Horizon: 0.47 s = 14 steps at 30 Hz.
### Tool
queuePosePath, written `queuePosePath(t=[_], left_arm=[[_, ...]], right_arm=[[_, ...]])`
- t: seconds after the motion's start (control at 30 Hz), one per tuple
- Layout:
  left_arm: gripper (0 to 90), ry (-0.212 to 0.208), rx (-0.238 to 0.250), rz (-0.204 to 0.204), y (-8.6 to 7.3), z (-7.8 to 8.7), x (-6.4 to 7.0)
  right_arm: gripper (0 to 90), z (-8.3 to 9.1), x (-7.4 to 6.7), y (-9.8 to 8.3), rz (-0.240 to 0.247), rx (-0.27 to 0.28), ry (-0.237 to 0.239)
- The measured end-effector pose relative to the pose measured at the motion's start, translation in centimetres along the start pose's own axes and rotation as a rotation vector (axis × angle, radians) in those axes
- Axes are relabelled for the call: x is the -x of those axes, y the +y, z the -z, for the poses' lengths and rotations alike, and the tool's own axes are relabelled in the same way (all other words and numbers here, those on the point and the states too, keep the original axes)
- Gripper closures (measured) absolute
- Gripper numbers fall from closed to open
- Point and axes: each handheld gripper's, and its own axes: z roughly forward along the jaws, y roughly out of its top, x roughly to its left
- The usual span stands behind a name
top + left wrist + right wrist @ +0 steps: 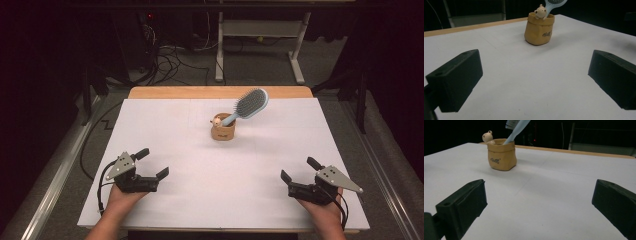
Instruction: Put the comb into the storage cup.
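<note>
2 grippers rest at the near edge of the table (165, 150), jaws spread wide and holding nothing: the left gripper (152, 164) sits at the near left, the right gripper (298, 170) at the near right, each in a person's hand and each angled inward toward the middle. Well apart from both, near the far centre, stands a small tan pouch (223, 131), upright, with a brush (245, 108) planted in it and a little bear figure (217, 120) peeking over its left rim. The brush stands handle-down in the pouch; its long axis tilts up and to the right, the bristled head clear above the rim and pointing toward the far right. The work appears to be at its start, with neither tool yet committed. The next move likely calls for 1 gripper to travel forward to the brush, close on the exposed handle just above the rim, and perhaps for the other to steady the soft pouch.
</note>
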Motion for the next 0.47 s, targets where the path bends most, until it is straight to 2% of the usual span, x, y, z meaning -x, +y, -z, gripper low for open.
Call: queuePosePath(t=[0.27, 0.47], left_arm=[[0.0, -0.001, 0.015, 0.006, 0.17, 0.20, -0.17], [0.0, -0.007, 0.013, 0.012, 0.12, -0.12, -0.14]], right_arm=[[0.4, -0.27, -0.60, -0.19, 0.033, -0.018, -0.004], [0.4, 0.03, -0.70, -0.28, 0.036, -0.023, -0.013]])
